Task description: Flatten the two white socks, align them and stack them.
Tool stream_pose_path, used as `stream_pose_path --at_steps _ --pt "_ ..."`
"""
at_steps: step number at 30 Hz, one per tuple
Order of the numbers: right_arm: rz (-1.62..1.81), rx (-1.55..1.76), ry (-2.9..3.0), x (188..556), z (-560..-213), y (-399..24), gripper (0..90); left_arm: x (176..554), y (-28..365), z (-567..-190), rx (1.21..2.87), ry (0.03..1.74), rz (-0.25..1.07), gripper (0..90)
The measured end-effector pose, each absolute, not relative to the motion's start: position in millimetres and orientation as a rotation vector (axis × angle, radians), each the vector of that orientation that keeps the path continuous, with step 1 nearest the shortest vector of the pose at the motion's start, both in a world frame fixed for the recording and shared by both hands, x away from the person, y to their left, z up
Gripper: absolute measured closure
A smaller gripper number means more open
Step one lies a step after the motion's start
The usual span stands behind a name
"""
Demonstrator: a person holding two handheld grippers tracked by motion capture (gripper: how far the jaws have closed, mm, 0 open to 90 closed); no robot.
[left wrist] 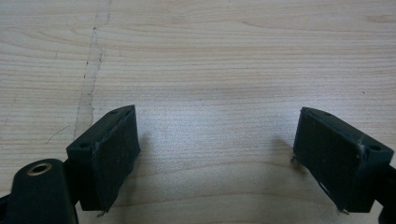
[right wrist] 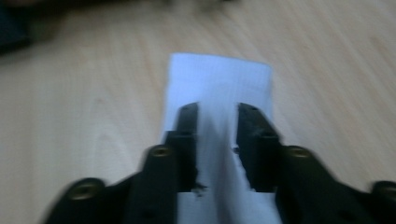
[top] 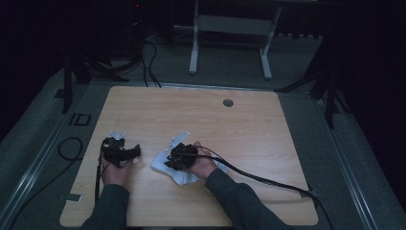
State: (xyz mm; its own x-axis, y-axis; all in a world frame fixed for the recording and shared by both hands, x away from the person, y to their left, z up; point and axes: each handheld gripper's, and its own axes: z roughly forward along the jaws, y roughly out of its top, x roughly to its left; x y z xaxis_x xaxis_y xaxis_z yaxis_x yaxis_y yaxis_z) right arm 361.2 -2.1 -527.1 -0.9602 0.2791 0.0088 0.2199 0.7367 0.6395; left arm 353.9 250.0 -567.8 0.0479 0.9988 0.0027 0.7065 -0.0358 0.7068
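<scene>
I see the white cloth [top: 184, 175] lying crumpled on the wooden surface [top: 249, 129], near its front edge and under my right hand. My right gripper [right wrist: 217, 114] sits low over it, jaws parted a narrow way with cloth running between them; the blur keeps me from telling whether the pads press on it. My left gripper [left wrist: 217, 140] rests well to the left of the cloth, jaws spread wide over bare wood, holding nothing.

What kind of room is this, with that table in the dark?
Probably a lab or recording workspace, not a home: a bare wooden table on grey carpet, black cables trailing over the floor behind it, and dark stands at its sides. A white cloth lies on it.
</scene>
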Motion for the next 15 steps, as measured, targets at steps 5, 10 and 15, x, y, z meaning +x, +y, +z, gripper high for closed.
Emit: stream_pose_path --at_steps 5,10,15 --pt "1.063 0.446 2.812 364 -517 -7 58.1 354 250 -568 1.799 1.712 0.71 14.3" --pt "1.041 0.445 2.797 368 -503 -15 55.4 353 248 -567 1.794 1.723 0.713 15.3" --pt "0.982 0.414 2.8 371 -493 -20 53.8 352 244 -566 1.797 1.681 0.716 30.4"
